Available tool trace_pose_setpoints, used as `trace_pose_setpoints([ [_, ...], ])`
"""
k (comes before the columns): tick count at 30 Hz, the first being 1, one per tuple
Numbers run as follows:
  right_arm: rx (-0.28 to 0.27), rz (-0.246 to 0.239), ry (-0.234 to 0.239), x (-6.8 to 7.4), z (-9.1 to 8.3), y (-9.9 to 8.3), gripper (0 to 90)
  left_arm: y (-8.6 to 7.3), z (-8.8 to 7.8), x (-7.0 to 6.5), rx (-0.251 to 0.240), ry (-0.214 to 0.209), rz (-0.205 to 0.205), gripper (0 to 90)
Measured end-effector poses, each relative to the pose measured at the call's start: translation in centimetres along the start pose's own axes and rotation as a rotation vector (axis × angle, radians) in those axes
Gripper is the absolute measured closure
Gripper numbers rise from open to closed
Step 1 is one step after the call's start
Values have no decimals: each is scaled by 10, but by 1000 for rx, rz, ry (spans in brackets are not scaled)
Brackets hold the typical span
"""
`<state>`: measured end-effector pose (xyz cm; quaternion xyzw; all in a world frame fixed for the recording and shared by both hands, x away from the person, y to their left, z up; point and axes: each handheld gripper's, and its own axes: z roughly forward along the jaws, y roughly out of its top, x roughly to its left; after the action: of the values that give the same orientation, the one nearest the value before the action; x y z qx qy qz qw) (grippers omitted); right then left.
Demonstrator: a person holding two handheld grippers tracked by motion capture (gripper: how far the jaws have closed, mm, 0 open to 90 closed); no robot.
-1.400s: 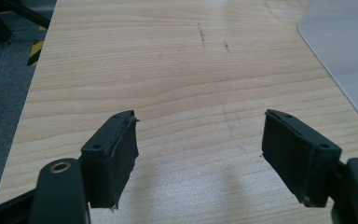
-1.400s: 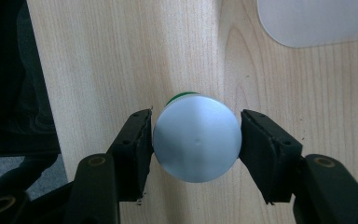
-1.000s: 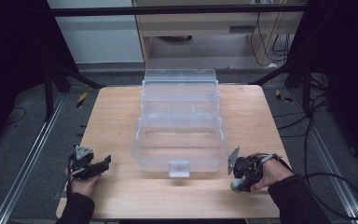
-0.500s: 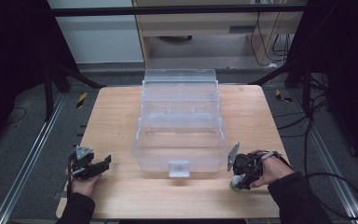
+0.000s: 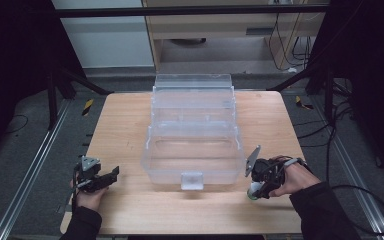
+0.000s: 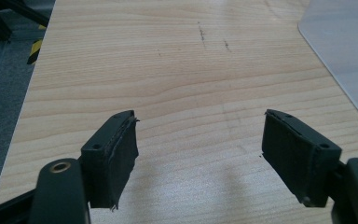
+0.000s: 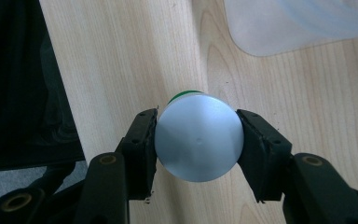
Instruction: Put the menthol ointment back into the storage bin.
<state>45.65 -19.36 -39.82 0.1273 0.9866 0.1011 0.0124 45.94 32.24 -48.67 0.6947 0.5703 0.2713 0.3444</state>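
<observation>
Centrally on the desk [image 5: 120, 125] sits a clear plastic box [image 5: 192, 145], standing between the two hands, with bare wood at either side and along the near edge. Near the front right corner, the right hand-held gripper [image 5: 256, 187] clamps a silver-bottomed can [image 7: 198, 137] with a green rim, just beside the box's corner. The left hand-held gripper [image 6: 200, 154] gapes wide with nothing in it, over bare wood near the front left edge.

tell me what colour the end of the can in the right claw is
Plain silver-grey metal on the can, with a thin green edge behind it; clearest in the right gripper view.

Left tongs [image 6: 199, 156] gape wide and level; right tongs [image 7: 196, 144] are clamped, pointing down.
</observation>
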Motion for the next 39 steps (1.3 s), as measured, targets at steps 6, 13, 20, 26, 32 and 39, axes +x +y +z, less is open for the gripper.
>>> trace_pose_setpoints([
  [6, -6, 7, -5, 0, -7, 2, 505, 0, 0, 0, 2, -2, 2, 259],
  [13, -21, 20, -20, -1, -23, 6, 505, 0, 0, 0, 1, -1, 2, 259],
  [20, -35, 28, -28, -1, -39, 9, 505, 0, 0, 0, 2, -2, 5, 258],
  [26, -41, 21, -20, -1, -46, 11, 505, 0, 0, 0, 2, -2, 4, 259],
  [32, -52, 35, -26, -3, -56, 13, 505, 0, 0, 0, 1, -2, 1, 259],
  [39, -50, 28, -30, -5, -66, 18, 505, 0, 0, 0, 0, -3, 1, 259],
])
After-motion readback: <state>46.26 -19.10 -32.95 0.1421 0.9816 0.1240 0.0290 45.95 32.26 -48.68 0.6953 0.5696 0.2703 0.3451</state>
